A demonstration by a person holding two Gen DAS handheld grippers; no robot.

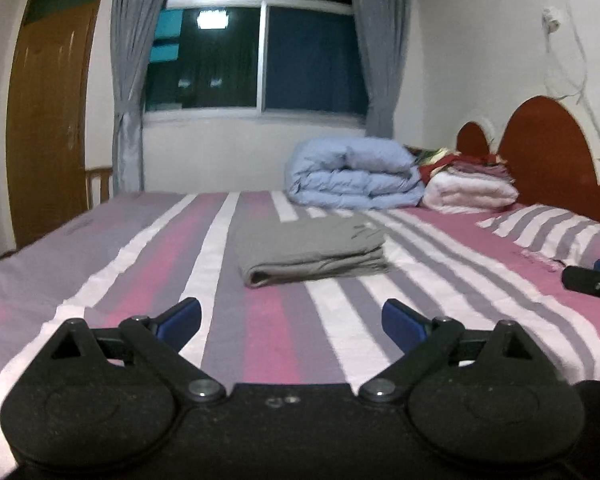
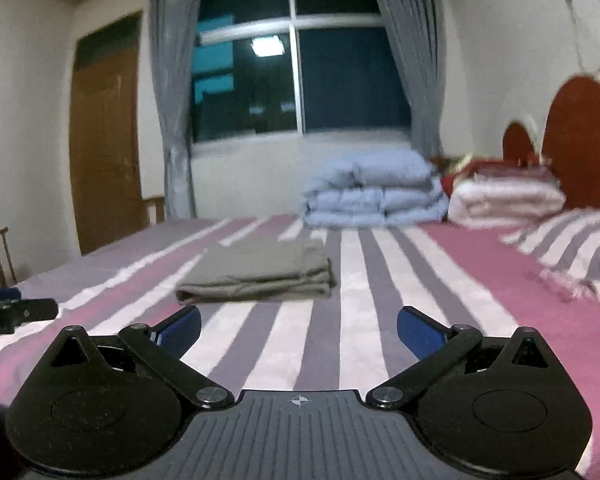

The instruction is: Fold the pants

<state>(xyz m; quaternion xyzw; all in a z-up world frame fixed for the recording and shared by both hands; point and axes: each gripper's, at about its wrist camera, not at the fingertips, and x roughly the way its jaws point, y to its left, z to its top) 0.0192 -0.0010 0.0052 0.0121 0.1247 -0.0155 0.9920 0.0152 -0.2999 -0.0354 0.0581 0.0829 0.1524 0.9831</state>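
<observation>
**Both grippers wide open, pants sitting folded on the bed**

Left gripper (image 1: 292, 318) and right gripper (image 2: 299, 328) both have their jaws spread wide with nothing between them, just striped sheet showing through the gap. Neither one touches the pants.

Biggest thing first: the bed (image 1: 100, 280), pink, grey and white stripes, fills most of both views. At the far end near the headboard (image 1: 548, 148) there's a blue duvet (image 1: 352, 174) folded up, with a white blanket (image 1: 472, 194) just beside it.

The pants (image 1: 310, 250) lie mid-bed, well ahead of both grippers. Grey, stacked in a tidy rectangle of several layers, rounded fold edge facing the cameras, top fairly flat.

My read: folding looks done, so the step in hand is basically backing off. To do it well, keep the fingers spread and clear of the stack so nothing snags a layer. If anything, check the edges line up.
</observation>
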